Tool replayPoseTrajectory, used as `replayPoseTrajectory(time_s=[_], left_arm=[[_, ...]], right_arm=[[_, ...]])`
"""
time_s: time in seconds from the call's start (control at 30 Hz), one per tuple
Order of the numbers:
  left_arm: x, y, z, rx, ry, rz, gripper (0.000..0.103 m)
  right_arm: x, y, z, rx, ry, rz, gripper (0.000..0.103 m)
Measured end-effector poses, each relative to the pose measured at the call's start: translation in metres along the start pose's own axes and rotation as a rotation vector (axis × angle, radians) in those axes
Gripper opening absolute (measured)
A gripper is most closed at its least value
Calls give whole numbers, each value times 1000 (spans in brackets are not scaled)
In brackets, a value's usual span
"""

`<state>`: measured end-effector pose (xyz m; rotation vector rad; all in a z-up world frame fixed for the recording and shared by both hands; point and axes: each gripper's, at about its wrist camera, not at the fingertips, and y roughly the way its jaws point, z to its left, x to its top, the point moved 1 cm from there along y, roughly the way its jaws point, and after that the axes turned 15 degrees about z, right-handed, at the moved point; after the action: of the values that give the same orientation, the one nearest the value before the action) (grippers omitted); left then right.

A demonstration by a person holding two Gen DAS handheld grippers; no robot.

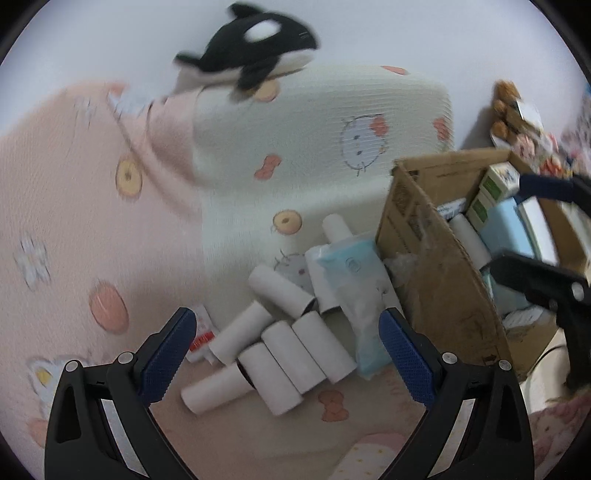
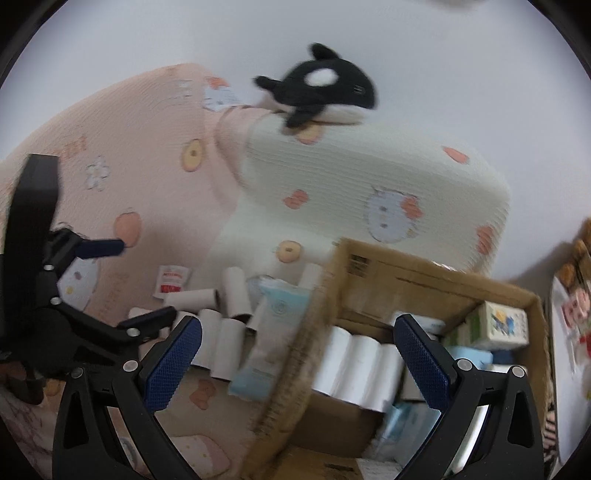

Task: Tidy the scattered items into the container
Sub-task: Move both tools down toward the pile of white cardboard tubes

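We're over a bed here, covered in a pink cartoon-print bedsheet, a plain white wall behind it. A cream cartoon-print pillow sits toward the wall end, and a black-and-white plush orca lies on the pillow's top edge.

Down on the sheet, a cluster of white cardboard tubes lies scattered, touching one another, with a pale blue plastic pouch across them and leaning against the outer wall of the open brown cardboard box. A small red-and-white sachet lies just beside the tubes on the side away from the box. Inside the box: more white rolls in a row, plus small green-and-white cartons along the far wall.

The left gripper hovers low over the tube cluster, blue pads spread wide, nothing between them. The right gripper hangs above the box's near wall, jaws likewise wide apart and empty, straddling the cardboard edge from above. Both views are somewhat blurred.
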<state>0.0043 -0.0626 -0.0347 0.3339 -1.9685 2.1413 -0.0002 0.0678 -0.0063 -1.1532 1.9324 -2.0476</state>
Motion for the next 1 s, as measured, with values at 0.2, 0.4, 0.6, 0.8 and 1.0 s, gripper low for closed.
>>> replayPoseTrajectory(time_s=[0.2,0.4,0.6,0.8,1.0], left_arm=[[-11,8,54,-82,-235,-4,99],[-28,17,93,-90,-417,-60,78],[-40,41,107,-181,-425,-77,78],[-55,96,127,-463,-557,23,78],[-66,124,121,-327,-555,-28,78]], right_arm=[[17,18,11,33,-18,50,103],[33,34,23,79,-47,93,103],[46,49,48,226,-79,111,103],[78,71,65,124,-143,194,102],[111,105,64,74,-169,307,99]])
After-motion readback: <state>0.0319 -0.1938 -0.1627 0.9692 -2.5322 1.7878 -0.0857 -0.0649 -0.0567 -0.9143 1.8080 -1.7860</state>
